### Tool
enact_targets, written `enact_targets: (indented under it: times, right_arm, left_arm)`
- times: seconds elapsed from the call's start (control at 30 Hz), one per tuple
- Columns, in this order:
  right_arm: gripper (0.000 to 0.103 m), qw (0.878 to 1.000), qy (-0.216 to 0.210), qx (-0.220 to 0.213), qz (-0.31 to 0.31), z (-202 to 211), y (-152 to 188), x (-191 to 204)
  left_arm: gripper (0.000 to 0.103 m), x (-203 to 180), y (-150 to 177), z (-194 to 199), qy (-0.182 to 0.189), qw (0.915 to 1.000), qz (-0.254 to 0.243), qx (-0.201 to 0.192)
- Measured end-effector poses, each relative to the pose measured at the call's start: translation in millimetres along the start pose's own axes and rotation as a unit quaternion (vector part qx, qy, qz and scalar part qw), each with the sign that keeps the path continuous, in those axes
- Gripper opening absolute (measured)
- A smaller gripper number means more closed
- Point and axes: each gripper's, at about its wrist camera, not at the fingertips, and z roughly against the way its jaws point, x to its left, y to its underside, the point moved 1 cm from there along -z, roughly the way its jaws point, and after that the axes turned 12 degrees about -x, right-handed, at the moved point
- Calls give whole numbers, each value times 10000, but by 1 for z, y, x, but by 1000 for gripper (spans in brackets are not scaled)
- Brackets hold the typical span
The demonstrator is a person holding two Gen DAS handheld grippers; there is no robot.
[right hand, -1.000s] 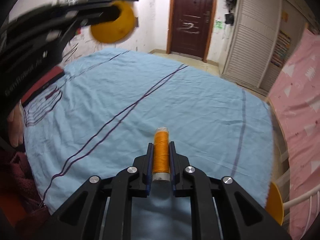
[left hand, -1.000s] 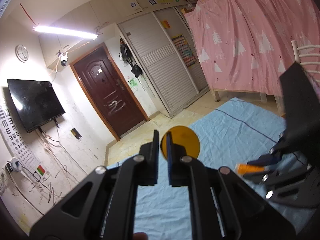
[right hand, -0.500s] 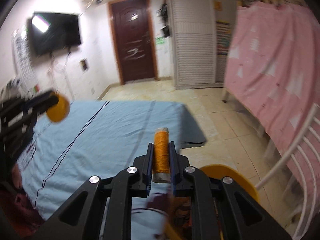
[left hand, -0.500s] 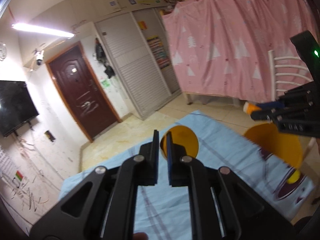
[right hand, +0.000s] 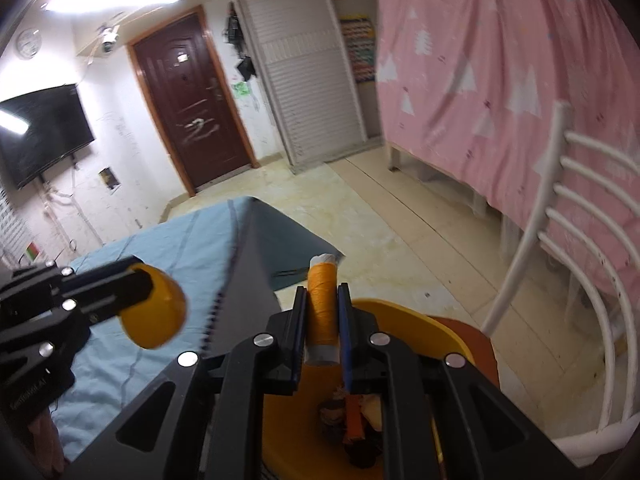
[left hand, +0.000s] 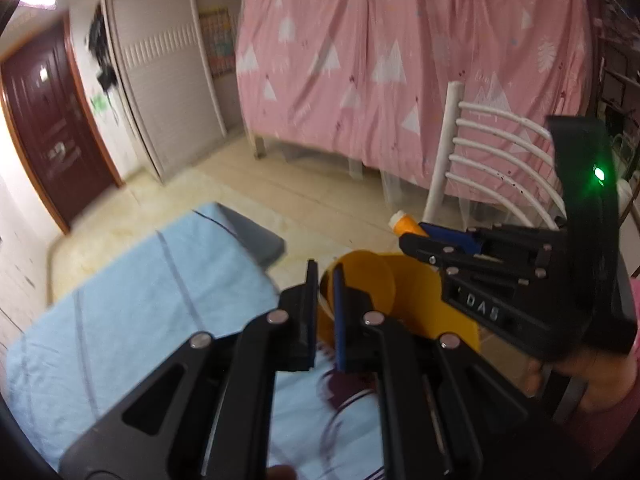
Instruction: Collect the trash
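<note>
The orange thread spool (right hand: 323, 308) is clamped upright in the right hand-held gripper (right hand: 322, 332), directly above the yellow bin (right hand: 416, 320) beside the blue bed (right hand: 160, 256). The left hand-held gripper (left hand: 325, 312) pinches a yellow disc (left hand: 368, 280) near the bin's rim. Best practice: lower the spool inside the rim before loosening, then bring the disc over without the grippers colliding

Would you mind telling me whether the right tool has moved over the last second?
Yes. The right tool, shut on the orange thread spool, has swung off the blue bed sheet to above the yellow bin by the white chair.
</note>
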Motion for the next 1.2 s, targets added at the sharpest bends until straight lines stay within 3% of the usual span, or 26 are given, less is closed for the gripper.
enact_targets:
  times: [0.03,0.07,0.1,0.17,0.27,0.37,0.43,0.5,0.57,0.67,0.87,1.2]
  right_arm:
    - [9,10000,34,21,-41,-2,2,-1]
    - [9,9999,80,44,-75,-2,3,-5]
    - [10,9998,148,65,-114,-3,4,-10]
    - [18,9996,223,67,-165,-4,7,-13]
    - [47,9994,241,60,-239,-3,9,-16]
    - [53,9993,206,-5,-307,-3,7,-15]
    - [63,9990,81,-145,-403,-2,3,-11]
    - [80,9986,-9,-262,-455,-2,-1,-5]
    - [85,9984,-74,-370,-416,0,-6,5]
    - [90,9979,-197,-561,-266,4,-14,25]
    - [94,9941,-632,-862,168,14,-26,82]
    - [94,9810,-1467,-1220,347,31,-28,162]
  left_arm:
    - [6,-2,1,-7,20,9999,67,81]
    - [13,-3,2,-12,16,9998,120,147]
    - [43,-4,2,-18,58,9996,189,219]
    - [86,-4,3,-21,129,9992,289,235]
    - [87,-4,5,-21,48,9994,305,159]
    - [87,4,7,-14,29,9986,498,167]
    - [87,13,6,-5,28,9978,651,115]
    - [91,24,6,5,-37,9971,761,-4]
    - [94,39,5,18,-227,9961,844,-151]
    - [94,58,4,32,-356,9944,952,-297]
    - [96,112,5,77,-988,9845,1200,-808]
    - [97,161,29,138,-2084,9642,1118,-1200]
